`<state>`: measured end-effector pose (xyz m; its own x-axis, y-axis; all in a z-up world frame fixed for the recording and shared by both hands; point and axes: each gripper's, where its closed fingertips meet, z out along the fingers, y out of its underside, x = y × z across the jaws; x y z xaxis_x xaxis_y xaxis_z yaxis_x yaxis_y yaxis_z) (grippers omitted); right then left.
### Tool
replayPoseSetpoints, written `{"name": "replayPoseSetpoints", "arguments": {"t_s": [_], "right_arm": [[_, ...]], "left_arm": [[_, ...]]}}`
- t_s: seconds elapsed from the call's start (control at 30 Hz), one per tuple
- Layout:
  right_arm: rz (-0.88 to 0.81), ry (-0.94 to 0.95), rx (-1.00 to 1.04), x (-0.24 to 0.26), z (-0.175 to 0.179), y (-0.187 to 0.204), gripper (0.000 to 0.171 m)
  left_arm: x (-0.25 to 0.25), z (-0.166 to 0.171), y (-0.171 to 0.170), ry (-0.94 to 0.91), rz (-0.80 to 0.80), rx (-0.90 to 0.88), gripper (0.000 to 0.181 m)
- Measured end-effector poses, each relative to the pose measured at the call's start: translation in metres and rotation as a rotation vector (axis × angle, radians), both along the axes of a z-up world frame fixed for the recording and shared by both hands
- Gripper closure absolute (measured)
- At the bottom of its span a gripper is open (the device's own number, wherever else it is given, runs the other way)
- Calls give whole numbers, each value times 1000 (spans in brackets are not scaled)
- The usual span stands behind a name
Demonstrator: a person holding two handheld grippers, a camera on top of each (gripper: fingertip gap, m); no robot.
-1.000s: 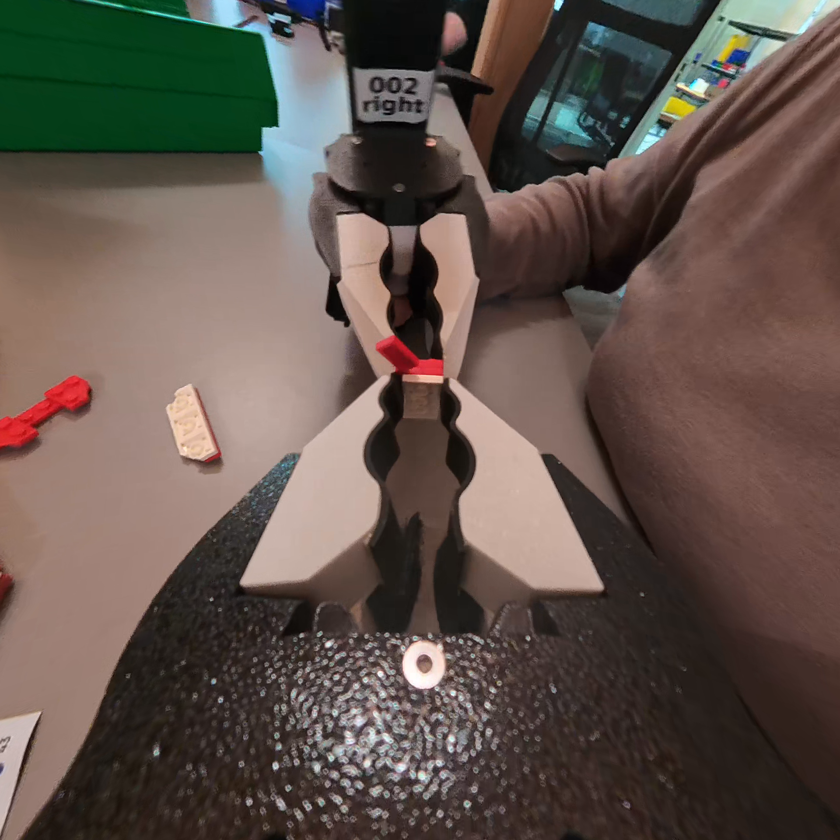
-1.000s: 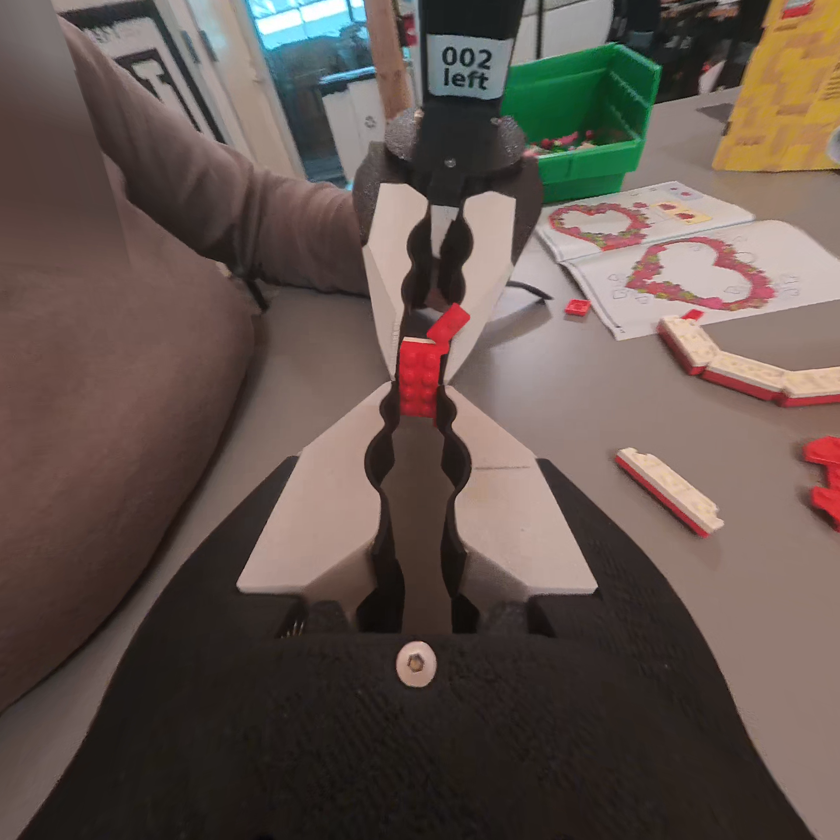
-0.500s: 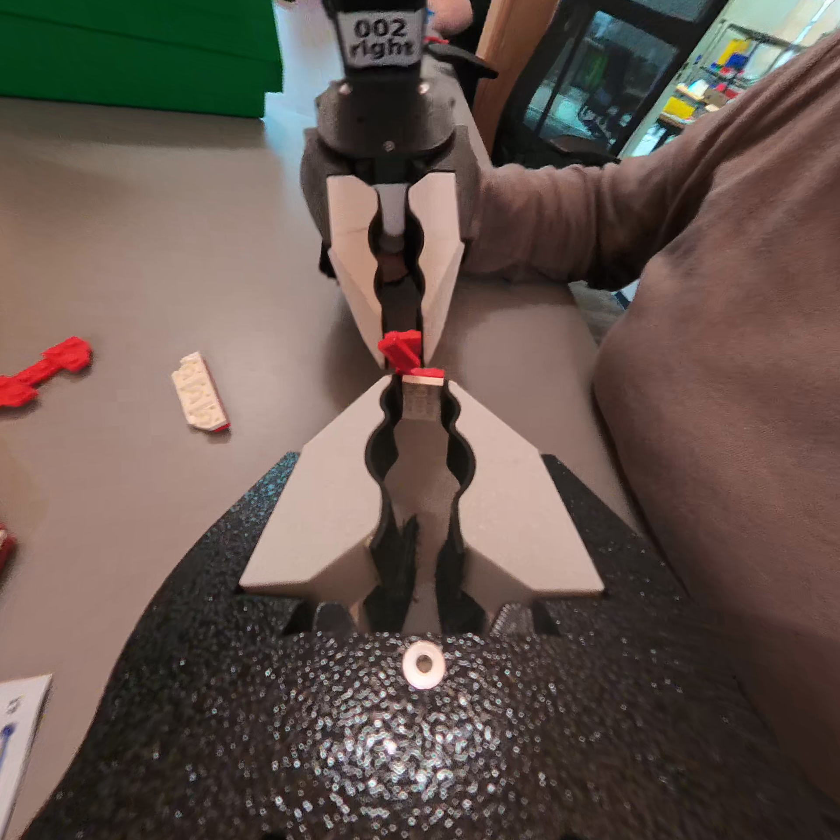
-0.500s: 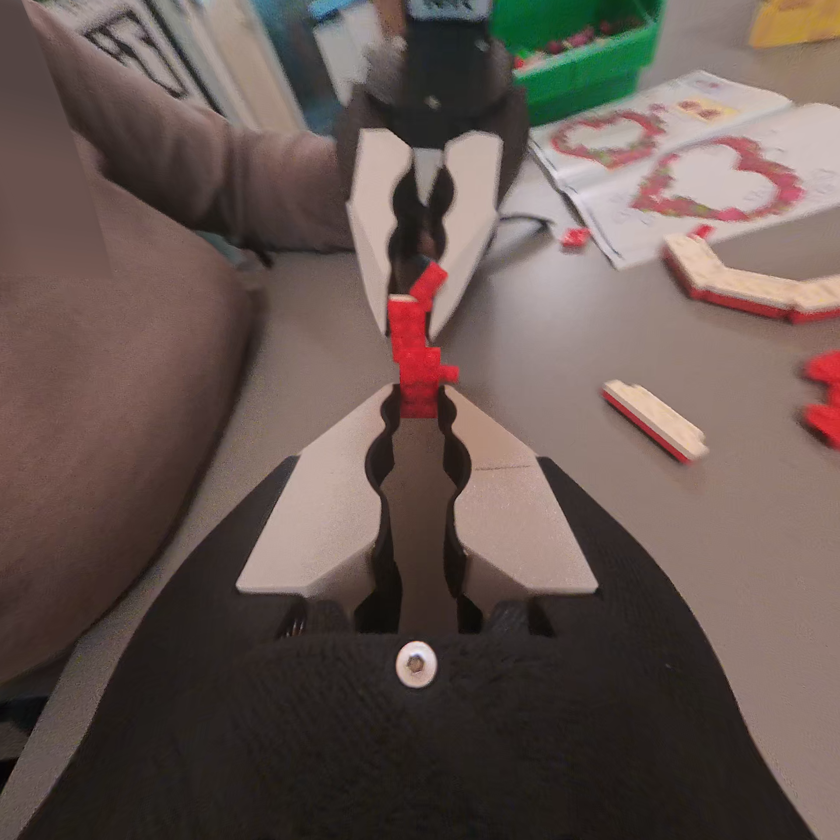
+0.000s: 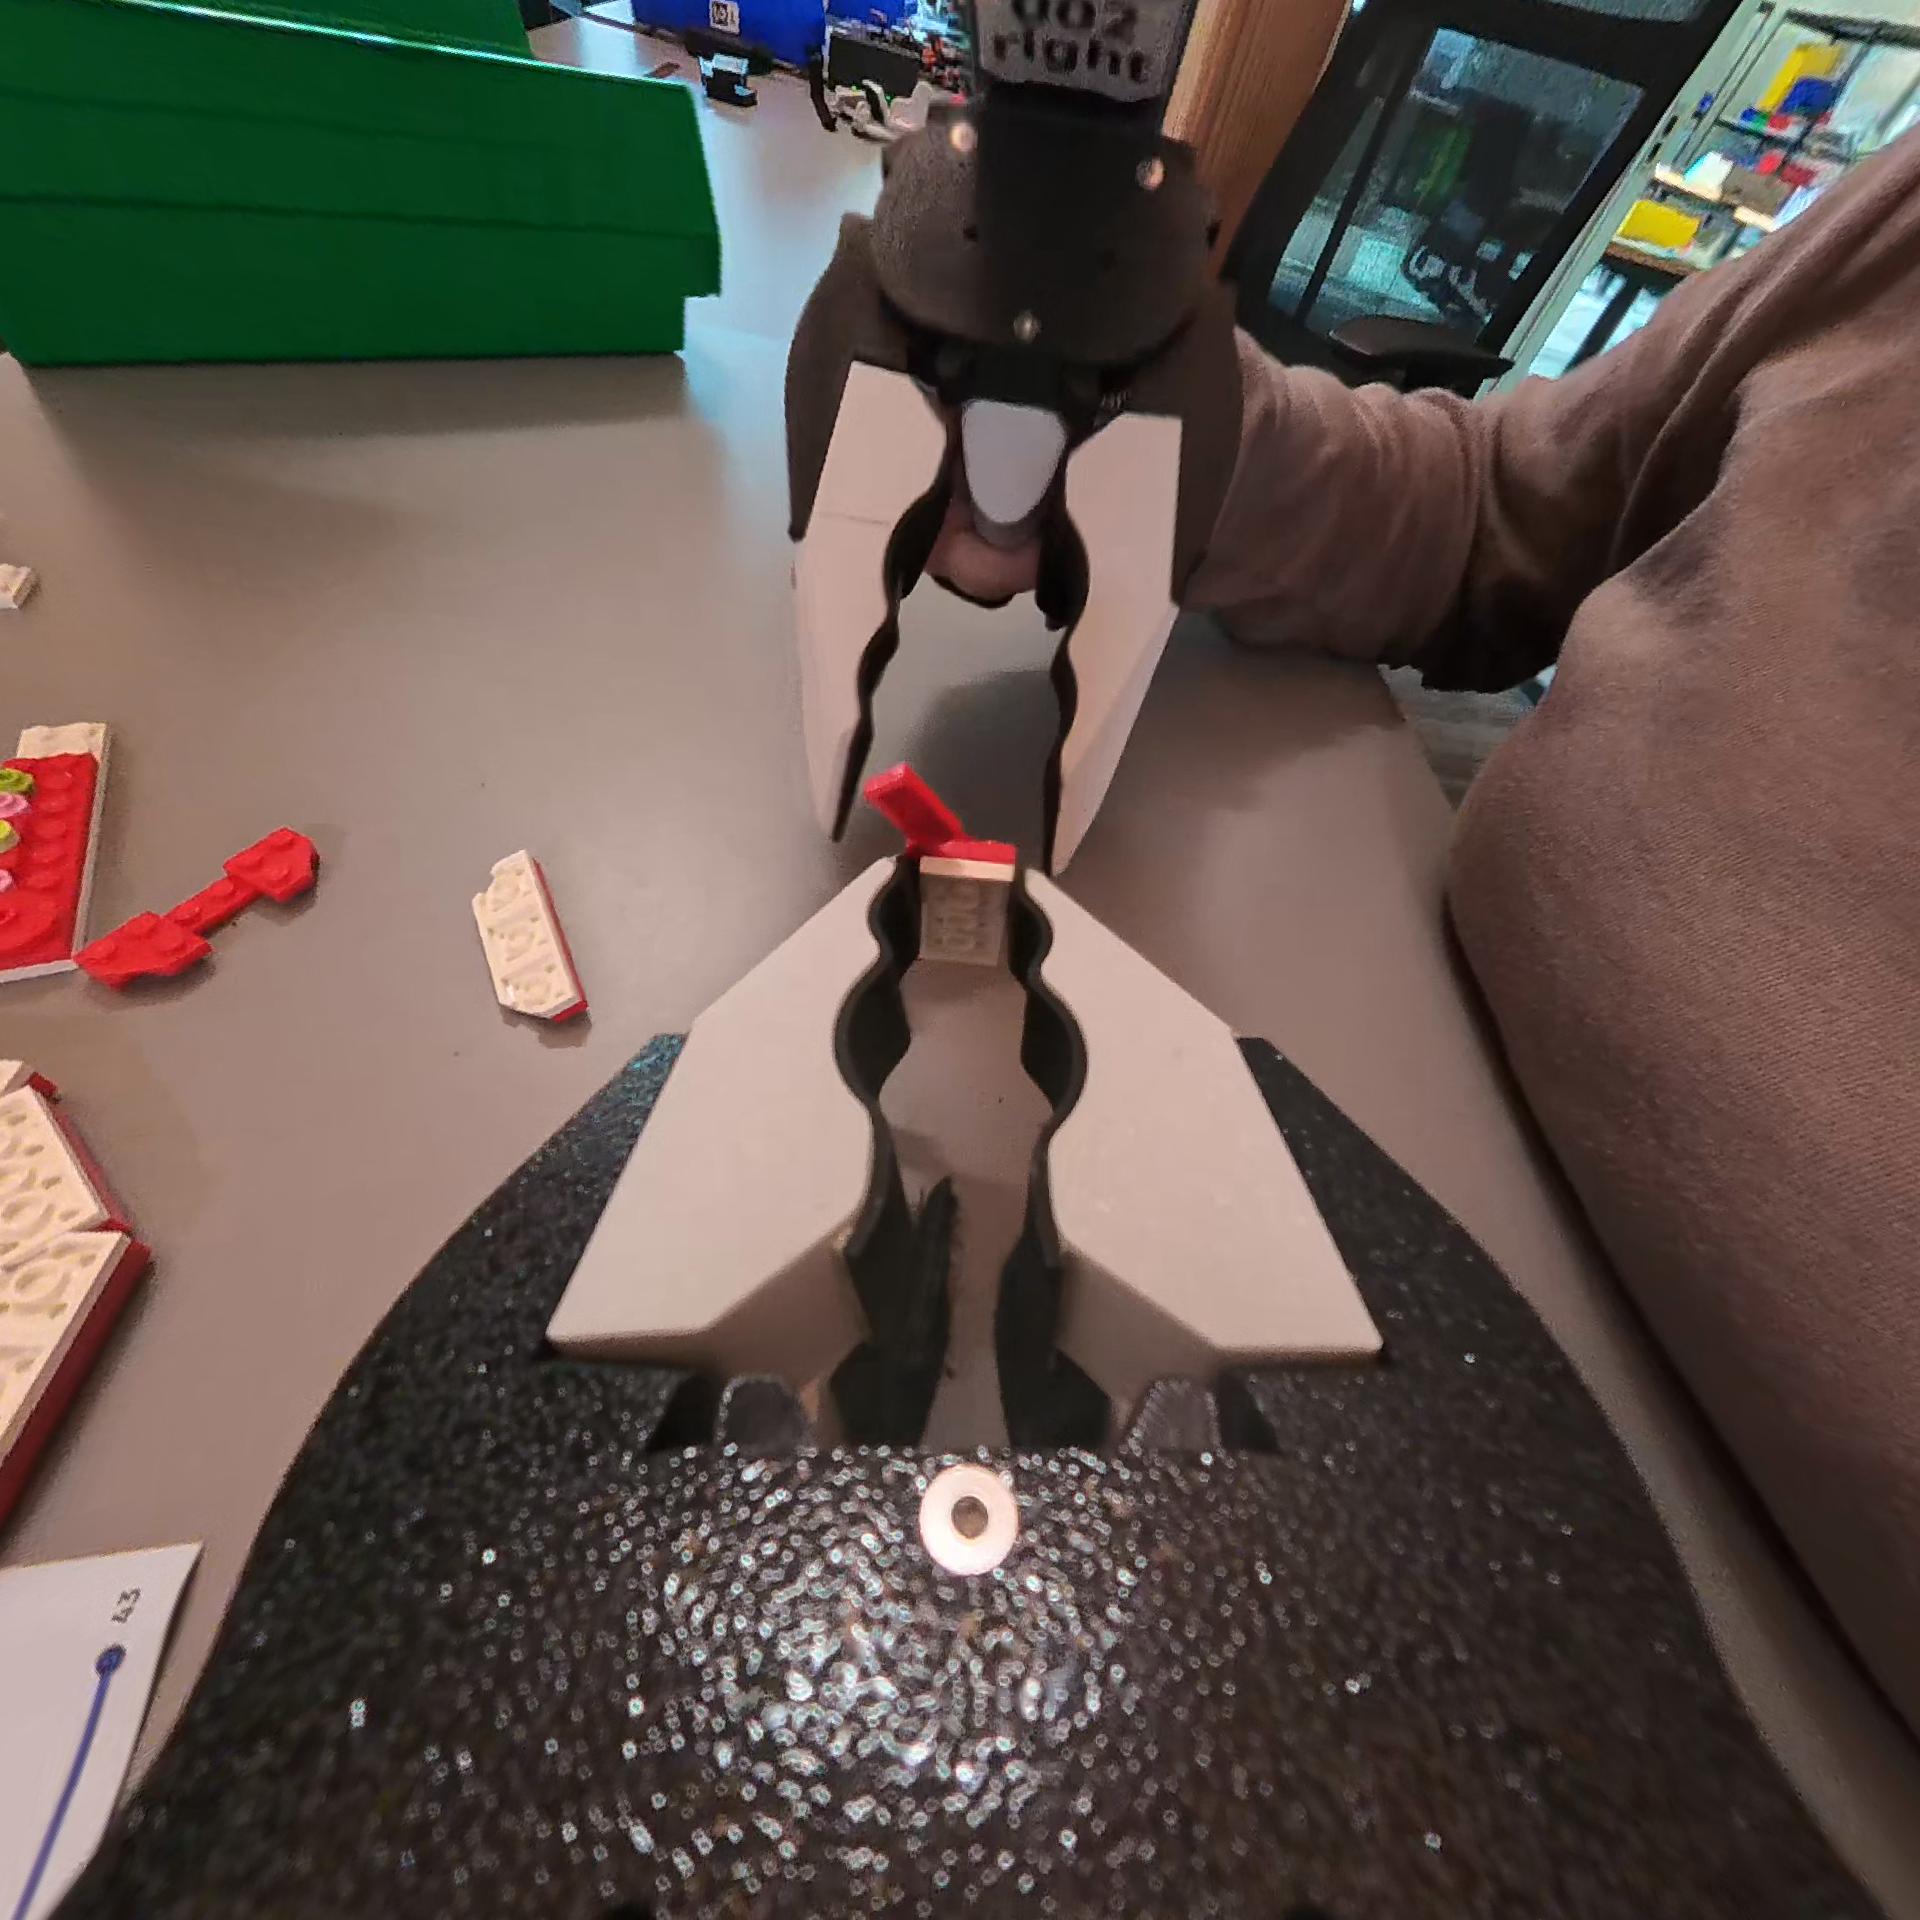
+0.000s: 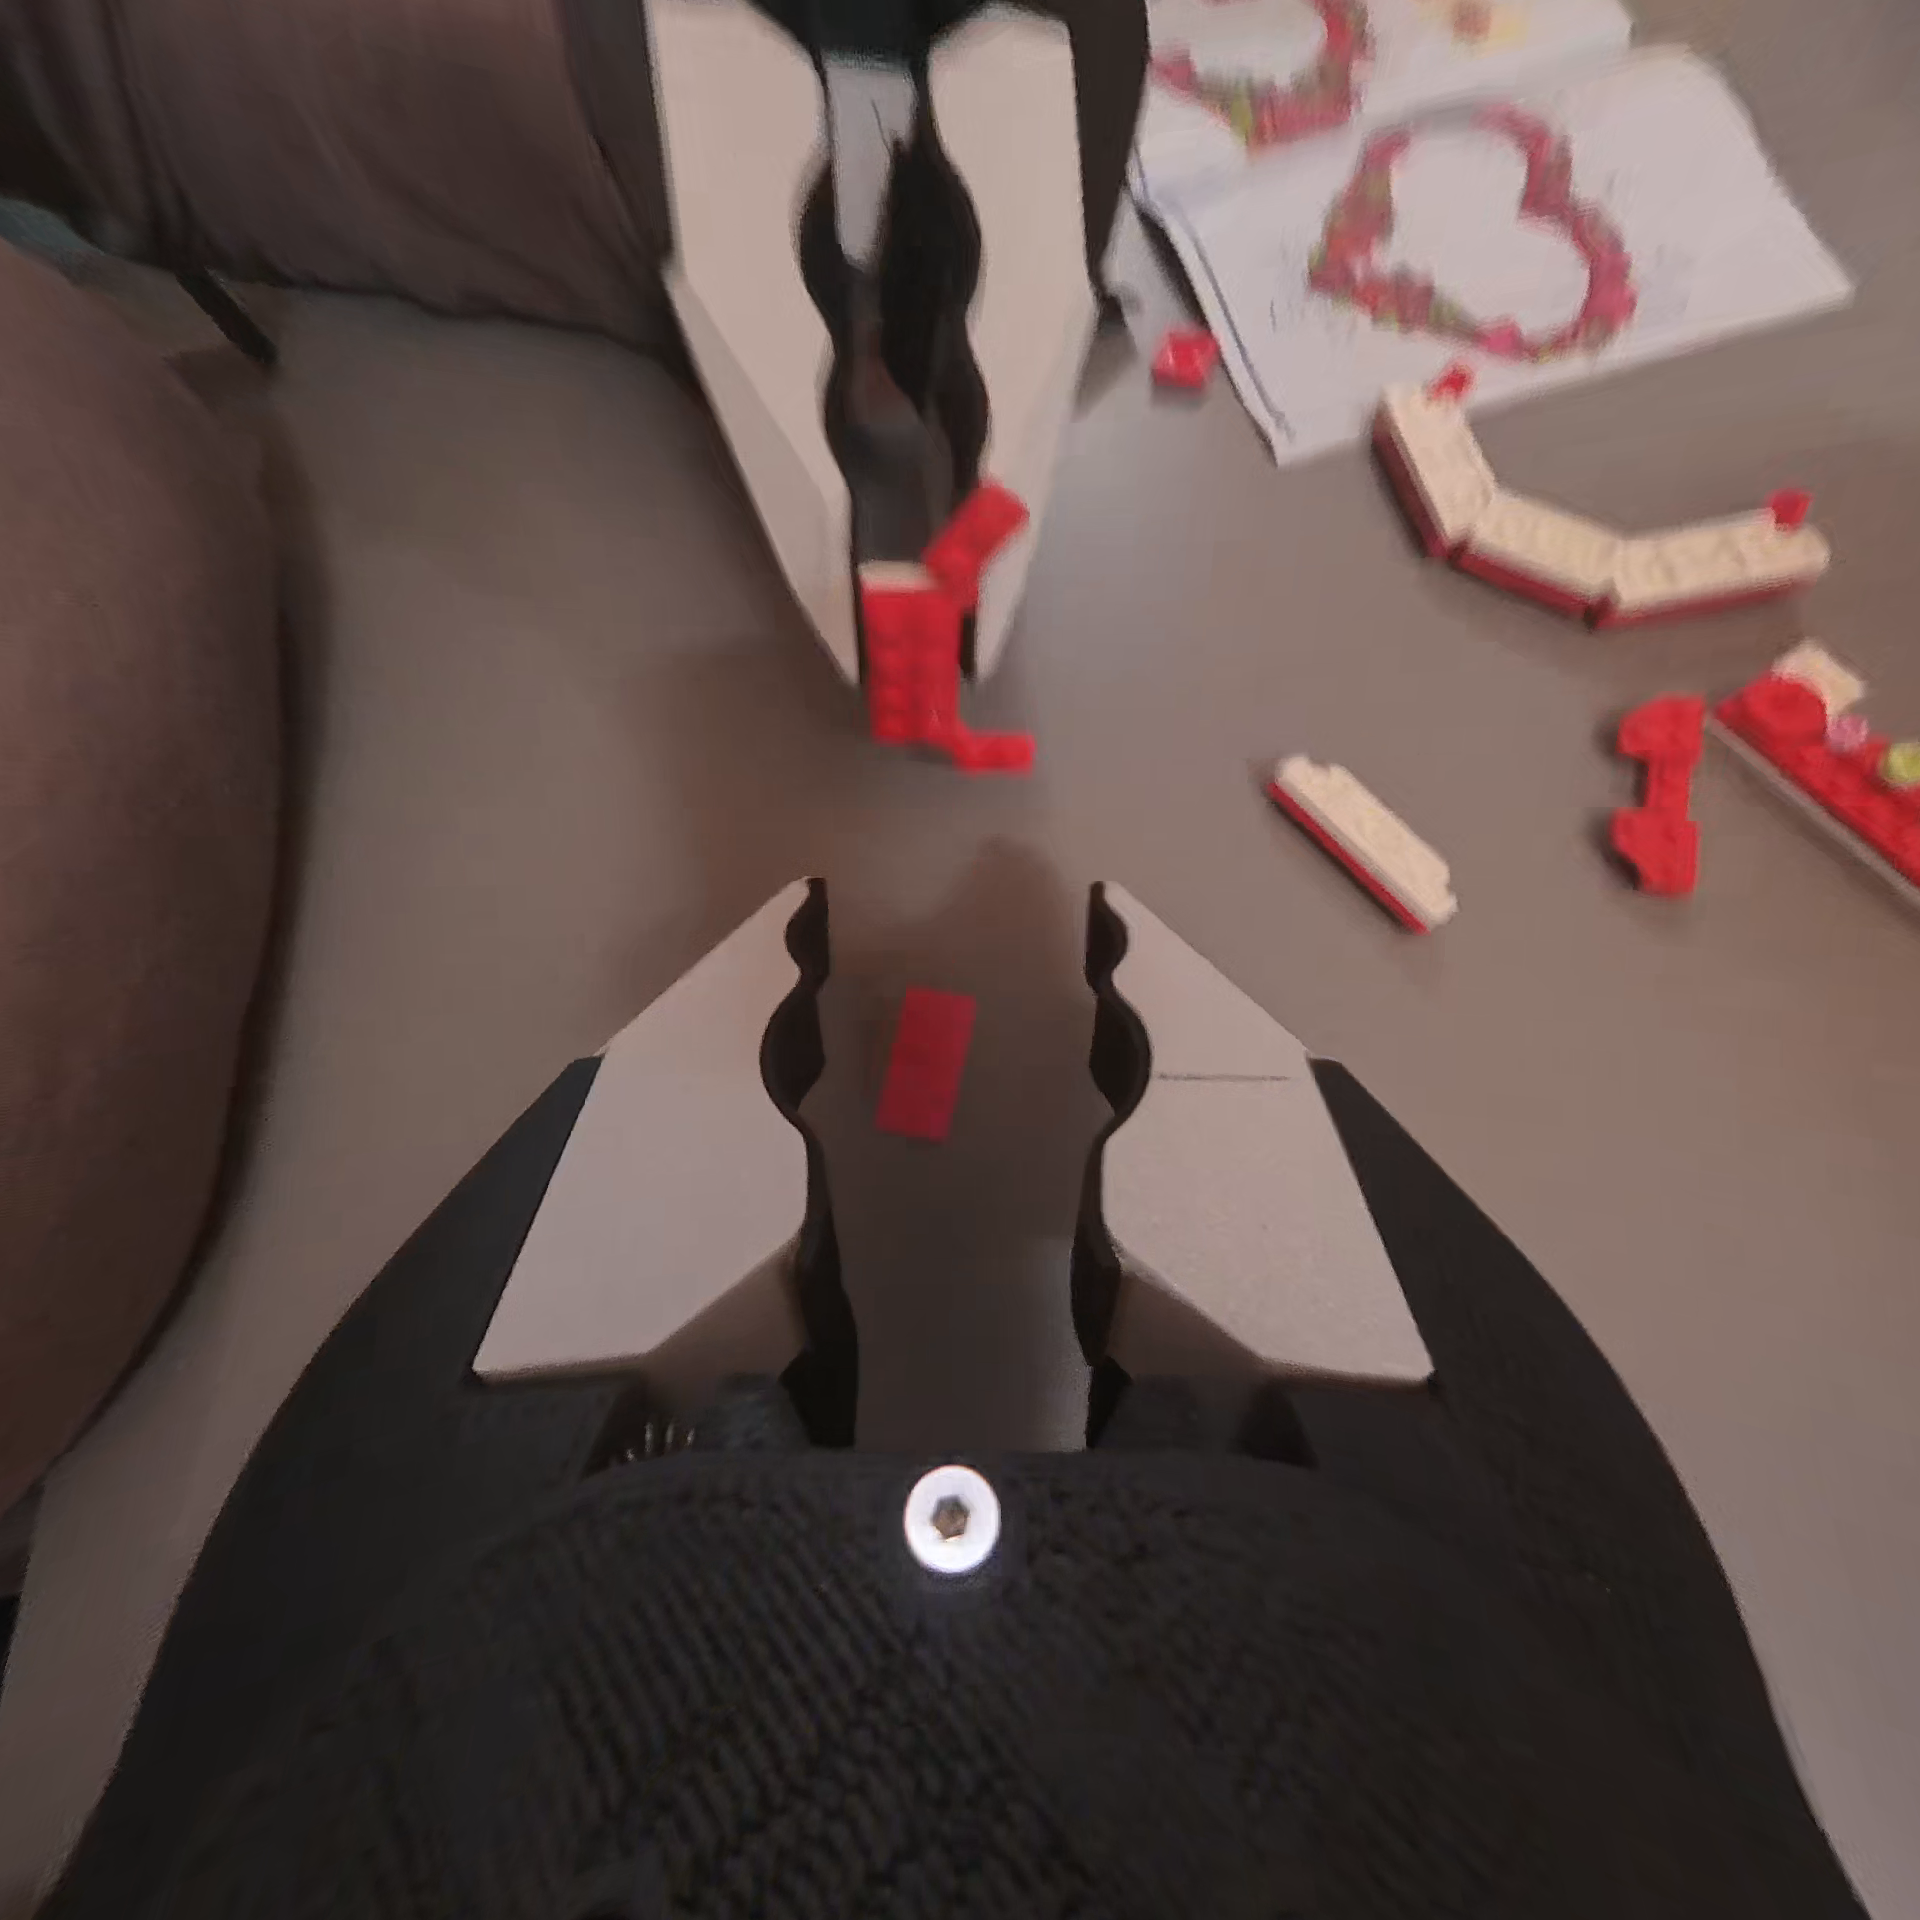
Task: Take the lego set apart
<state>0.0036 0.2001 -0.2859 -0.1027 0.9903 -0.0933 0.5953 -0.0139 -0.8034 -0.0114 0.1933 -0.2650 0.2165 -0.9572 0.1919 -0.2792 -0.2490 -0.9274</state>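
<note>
The right hand-held gripper (image 6: 956,894) hangs with fingers spread and empty; a loose red plate (image 6: 925,1062) lies on the desk (image 6: 540,790) under it. Just beyond the plate, the left hand-held gripper (image 5: 961,883) is clamped on a red-and-white stack (image 6: 914,665). Farther off sit a white strip (image 6: 1361,854), a red link (image 6: 1657,795), a curved wall (image 6: 1600,551) and the booklet (image 6: 1507,239). Much seems left to split. Judging by the bare desk near the plate, there is room; the person's body crowds one side.

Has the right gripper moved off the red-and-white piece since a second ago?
Yes. The right gripper has opened and backed away from the red-and-white piece, which the left gripper keeps clamped. A small red plate now lies on the table between its fingers.
</note>
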Motion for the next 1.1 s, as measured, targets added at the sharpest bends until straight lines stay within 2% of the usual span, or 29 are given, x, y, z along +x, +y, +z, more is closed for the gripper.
{"name": "replayPoseSetpoints", "arguments": {"t_s": [0.13, 0.4, 0.47, 0.5, 0.57, 0.77, 0.9, 1.0, 1.1], "right_arm": [[4, 190, -30, -15, 31, -8, 141], [16, 297, -131, -23, 41, -15, 146], [23, 304, -146, -24, 41, -16, 150], [29, 319, -134, -23, 42, -16, 158], [71, 347, -143, -21, 46, -20, 164], [199, 381, -194, -7, 58, -33, 164], [257, 338, -164, 0, 54, -40, 164], [240, 316, -126, 11, 50, -32, 164], [195, 344, -140, 12, 57, -21, 165]], "left_arm": [[5, 1, -4, 40, -2, 89, 167], [8, -3, -6, 139, 12, 222, 167], [10, -4, -9, 164, 3, 259, 166], [11, -3, -11, 162, -8, 281, 166], [13, 2, -14, 133, -20, 294, 167], [19, 17, -29, -19, -95, 258, 166], [22, 17, -36, -59, -140, 227, 166], [2, 47, -25, -223, -89, 166, 167], [-5, 42, -14, -185, -44, 180, 167]]}}
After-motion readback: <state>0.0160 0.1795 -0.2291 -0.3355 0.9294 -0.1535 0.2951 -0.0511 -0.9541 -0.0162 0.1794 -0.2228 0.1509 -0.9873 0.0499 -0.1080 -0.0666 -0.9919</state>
